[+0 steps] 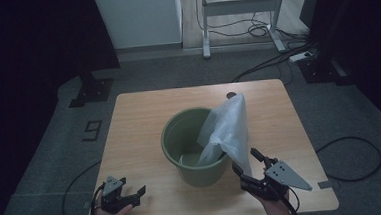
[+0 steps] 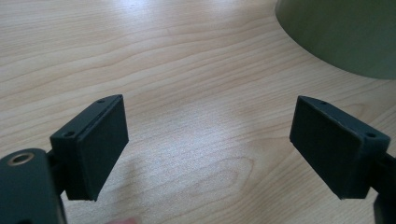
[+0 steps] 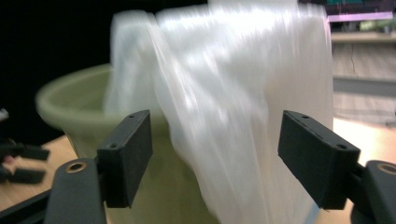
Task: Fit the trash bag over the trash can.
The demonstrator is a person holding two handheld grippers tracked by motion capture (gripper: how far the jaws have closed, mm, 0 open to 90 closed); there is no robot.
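Your right tool sits at the near right of the desk, just beside the green bucket, with its jaws spread wide. The clear plastic bag stands up out of the bucket and spills over the rim on the right side, with its lower edge hanging down the outside of the bucket wall towards your right tool. In the right gripper view the bag lies in line with the gap between the two black jaws, but the pads are apart from it on both sides and pinch nothing; the film is blurred there, so you cannot tell how close it is to them. Behind the bag, in that same view, you can see the bucket's pale green rim to the left.

Your left tool rests at the near left corner of the desk, well apart from the bucket, and its jaws are spread as well. In the left gripper view there is bare wood of the desk between the jaws, and the bucket's green wall sits at the far right, clear of them.

The bucket stands upright at about the middle of the desk, a little to the near side, and part of the bag lies down inside it against the bottom.
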